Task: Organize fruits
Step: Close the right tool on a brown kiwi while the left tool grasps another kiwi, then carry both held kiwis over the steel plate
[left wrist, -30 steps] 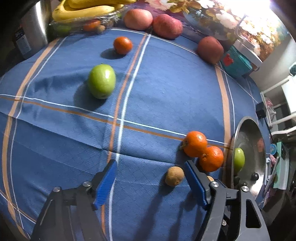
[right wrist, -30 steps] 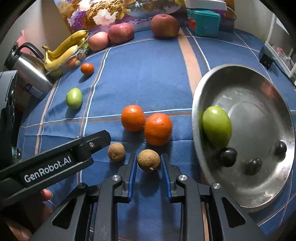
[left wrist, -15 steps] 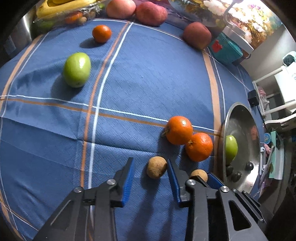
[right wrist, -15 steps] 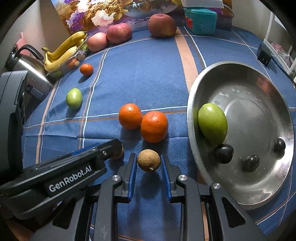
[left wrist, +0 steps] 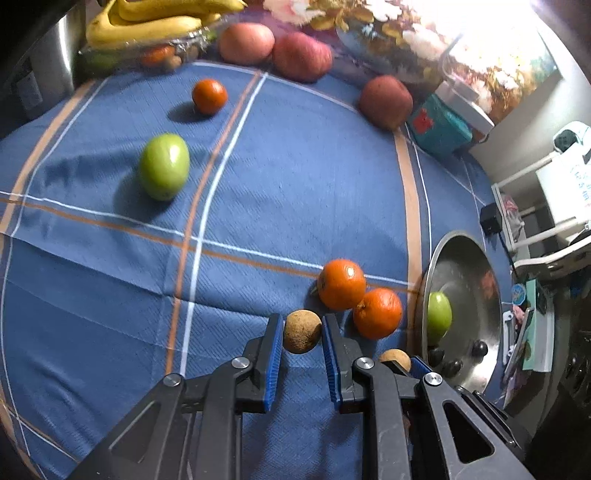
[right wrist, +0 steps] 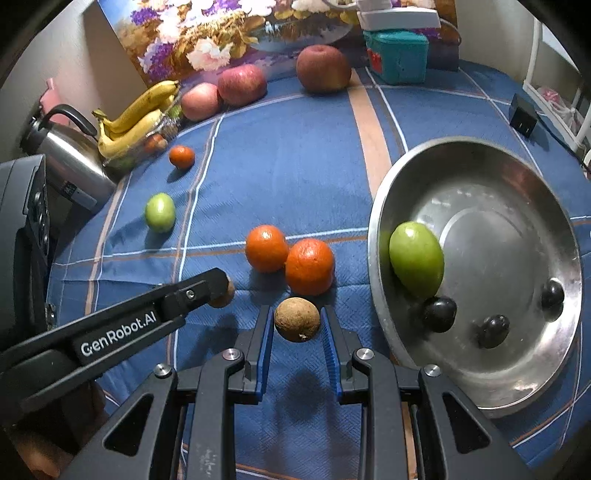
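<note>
Each of your tongs grips one small brown fruit: the left gripper [left wrist: 302, 334] holds the left brown fruit [left wrist: 301, 331], the right gripper [right wrist: 297, 323] the right brown fruit [right wrist: 297, 319], lifted just off the cloth. They look light, with a thin brittle shell, so squeeze gently at the widest middle. The steel bowl [right wrist: 517, 391] waits at 3 o'clock.

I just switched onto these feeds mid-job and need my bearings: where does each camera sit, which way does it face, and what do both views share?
Left wrist: sits on the left hand-held gripper, facing across the blue tablecloth toward the bananas; its fingers flank a small brown fruit.
Right wrist: sits on the right hand-held gripper, facing the same cloth with the metal bowl to its right; its fingers flank another brown fruit, and the left hand-held gripper crosses the lower left.
Shared: both oranges, the green fruit in the bowl.
</note>
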`<state>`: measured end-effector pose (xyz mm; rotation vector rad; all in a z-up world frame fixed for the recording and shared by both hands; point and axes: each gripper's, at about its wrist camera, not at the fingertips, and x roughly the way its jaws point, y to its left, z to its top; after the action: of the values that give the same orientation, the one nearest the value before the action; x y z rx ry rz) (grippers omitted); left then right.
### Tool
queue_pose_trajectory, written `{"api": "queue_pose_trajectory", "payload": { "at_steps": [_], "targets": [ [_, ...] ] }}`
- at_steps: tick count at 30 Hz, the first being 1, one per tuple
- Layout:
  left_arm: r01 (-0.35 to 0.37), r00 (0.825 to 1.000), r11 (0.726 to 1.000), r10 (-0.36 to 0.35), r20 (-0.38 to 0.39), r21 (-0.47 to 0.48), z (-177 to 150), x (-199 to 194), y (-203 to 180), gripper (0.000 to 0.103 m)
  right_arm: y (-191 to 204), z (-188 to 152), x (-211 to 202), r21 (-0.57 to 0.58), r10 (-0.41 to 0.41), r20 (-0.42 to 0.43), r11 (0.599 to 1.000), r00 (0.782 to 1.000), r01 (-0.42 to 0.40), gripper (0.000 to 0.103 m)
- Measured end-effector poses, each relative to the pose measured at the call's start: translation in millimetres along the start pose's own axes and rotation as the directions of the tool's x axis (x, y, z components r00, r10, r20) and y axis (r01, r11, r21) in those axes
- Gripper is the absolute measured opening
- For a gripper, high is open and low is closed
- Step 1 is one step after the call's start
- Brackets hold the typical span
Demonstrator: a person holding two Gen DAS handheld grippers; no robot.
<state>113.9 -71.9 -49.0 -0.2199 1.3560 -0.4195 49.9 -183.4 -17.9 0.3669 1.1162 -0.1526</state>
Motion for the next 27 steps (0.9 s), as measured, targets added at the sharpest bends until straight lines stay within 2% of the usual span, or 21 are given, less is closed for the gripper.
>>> {"api": "queue_pose_trajectory", "payload": {
  "at_steps": [5,12,22,27],
  "targets": [
    [-0.005,0.999,1.000,0.005,0.034,0.004,0,-13,4,0.023,-6,3,-10,0.015,-0.014,0.031,1.000,0.999,0.013,0.027],
    [-0.009,0.998,0.999,0.007,0.060,0.035,-2,-23,-4,0.023,-38,9,-28,0.099,-0.106,0.083,0.990,0.991,0.097,0.027],
    [0.048,0.997,0.987,-0.056,0.050,0.154,-12,-25,-44,0.023,-88,13,-45,0.227,-0.227,0.101,0.953,0.969,0.200,0.027],
    [0.091,0.994,0.966,-0.103,0.039,0.241,-23,-24,-74,0.023,-110,14,-52,0.276,-0.259,0.103,0.935,0.960,0.222,0.027]
  ]
}}
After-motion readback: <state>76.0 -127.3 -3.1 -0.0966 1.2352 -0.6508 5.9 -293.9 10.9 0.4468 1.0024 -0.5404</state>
